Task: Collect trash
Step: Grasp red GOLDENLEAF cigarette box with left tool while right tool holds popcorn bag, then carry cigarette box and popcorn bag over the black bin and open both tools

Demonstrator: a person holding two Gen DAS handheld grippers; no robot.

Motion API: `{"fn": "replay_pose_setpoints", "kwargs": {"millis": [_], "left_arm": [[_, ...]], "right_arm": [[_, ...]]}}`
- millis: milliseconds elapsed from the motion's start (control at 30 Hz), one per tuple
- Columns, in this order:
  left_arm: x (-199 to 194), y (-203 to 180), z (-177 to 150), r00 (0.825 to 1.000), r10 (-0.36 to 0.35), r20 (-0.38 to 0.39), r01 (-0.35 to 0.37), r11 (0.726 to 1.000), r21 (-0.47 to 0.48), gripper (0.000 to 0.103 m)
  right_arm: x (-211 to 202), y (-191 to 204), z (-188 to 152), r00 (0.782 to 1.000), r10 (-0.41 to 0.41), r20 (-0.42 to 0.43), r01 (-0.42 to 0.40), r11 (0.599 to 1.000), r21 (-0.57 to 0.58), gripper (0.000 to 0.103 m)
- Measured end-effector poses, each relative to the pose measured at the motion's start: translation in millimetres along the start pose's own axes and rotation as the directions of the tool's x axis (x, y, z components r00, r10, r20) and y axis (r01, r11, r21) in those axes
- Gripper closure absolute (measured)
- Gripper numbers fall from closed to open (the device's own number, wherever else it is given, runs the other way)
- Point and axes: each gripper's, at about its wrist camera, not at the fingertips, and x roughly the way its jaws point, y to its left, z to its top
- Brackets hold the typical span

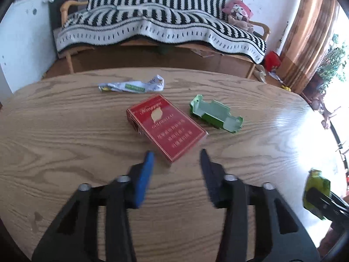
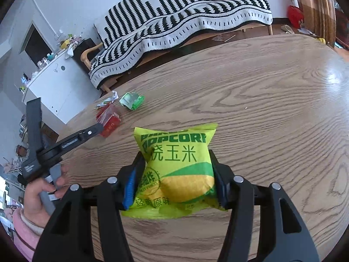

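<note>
On the wooden table (image 1: pixel 65 131) lie a red cigarette box (image 1: pixel 165 126), a green plastic insert (image 1: pixel 216 114) and a crumpled white wrapper (image 1: pixel 133 85). My left gripper (image 1: pixel 177 154) is open, its fingers on either side of the red box's near corner without touching it. In the right wrist view the same gripper (image 2: pixel 101 128) points its tip at the red box (image 2: pixel 109 120), beside the green insert (image 2: pixel 132 101) and the wrapper (image 2: pixel 108 100). My right gripper (image 2: pixel 174 152) is shut on a yellow-green popcorn bag (image 2: pixel 174 174), held just over the table.
A sofa under a black-and-white striped blanket (image 1: pixel 152 26) stands beyond the table's far edge. A white cabinet (image 2: pixel 54 80) with clutter on top is at the left. A hand in a pink sleeve (image 2: pixel 37 198) holds the left gripper's handle. Bright glare lies on the table's right side (image 1: pixel 305 135).
</note>
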Motion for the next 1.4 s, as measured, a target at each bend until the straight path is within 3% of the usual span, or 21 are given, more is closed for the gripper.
{"fn": "replay_pose_setpoints", "kwargs": {"millis": [33,100,133,167,433,733,800,867,900,933,967,1033,1133,1200,1233,1400], "left_arm": [[-3,1,0,1.000,0.012,0.003,-0.012,1.000,-0.010,0.063],[-6,2,1,0.999,0.034,0.013,-0.033,0.999,-0.035,0.043],[-7,1,2,0.999,0.046,0.020,-0.044,0.997,-0.057,0.016],[-7,-1,4,0.997,0.067,0.033,-0.064,0.995,-0.078,0.008],[25,-20,22,0.978,0.209,-0.029,-0.211,0.966,-0.149,0.008],[52,-6,28,0.967,0.243,-0.072,-0.253,0.951,-0.176,0.008],[53,-5,28,0.965,0.254,-0.070,-0.263,0.949,-0.174,0.007],[57,-5,29,0.961,0.269,-0.069,-0.277,0.949,-0.149,0.007],[57,-5,30,0.960,0.272,-0.068,-0.279,0.951,-0.136,0.007],[57,-4,29,0.960,0.272,-0.061,-0.278,0.953,-0.123,0.011],[54,-5,28,0.958,0.283,-0.047,-0.287,0.953,-0.098,0.029],[47,-4,25,0.959,0.281,-0.031,-0.283,0.956,-0.076,0.045],[36,6,17,0.971,0.236,-0.032,-0.238,0.967,-0.088,0.045],[31,10,11,0.970,0.239,-0.034,-0.242,0.966,-0.089,0.045],[27,13,7,0.970,0.239,-0.041,-0.242,0.966,-0.090,0.046],[3,15,-6,0.982,0.183,-0.044,-0.187,0.978,-0.092,0.046]], "right_arm": [[0,-1,0,1.000,0.000,-0.001,0.000,1.000,0.000,0.046],[0,-2,0,1.000,0.003,-0.003,-0.003,1.000,0.005,0.046],[-1,-3,0,1.000,0.008,-0.004,-0.008,1.000,0.014,0.046],[-1,-5,0,1.000,0.017,-0.004,-0.017,1.000,0.025,0.046],[-10,-5,2,0.997,0.078,0.003,-0.078,0.996,0.033,0.046],[-7,-18,3,0.997,0.071,-0.018,-0.070,0.996,0.054,0.046],[-8,-13,2,0.999,0.051,-0.010,-0.050,0.998,0.033,0.040],[-8,-2,1,0.999,0.038,0.008,-0.038,0.999,-0.003,0.028],[-7,2,1,0.999,0.032,0.011,-0.032,0.999,-0.019,0.028],[-5,7,1,1.000,0.018,0.012,-0.017,0.999,-0.039,0.028],[-3,11,0,1.000,-0.003,0.010,0.004,0.998,-0.060,0.028],[6,19,0,0.999,-0.055,0.000,0.054,0.994,-0.098,0.028],[19,24,0,0.994,-0.105,-0.020,0.102,0.986,-0.130,0.028],[29,25,-1,0.991,-0.130,-0.041,0.123,0.981,-0.149,0.036],[34,25,-2,0.988,-0.141,-0.058,0.130,0.979,-0.156,0.045],[36,32,-6,0.986,-0.151,-0.067,0.138,0.977,-0.165,0.050]]}}
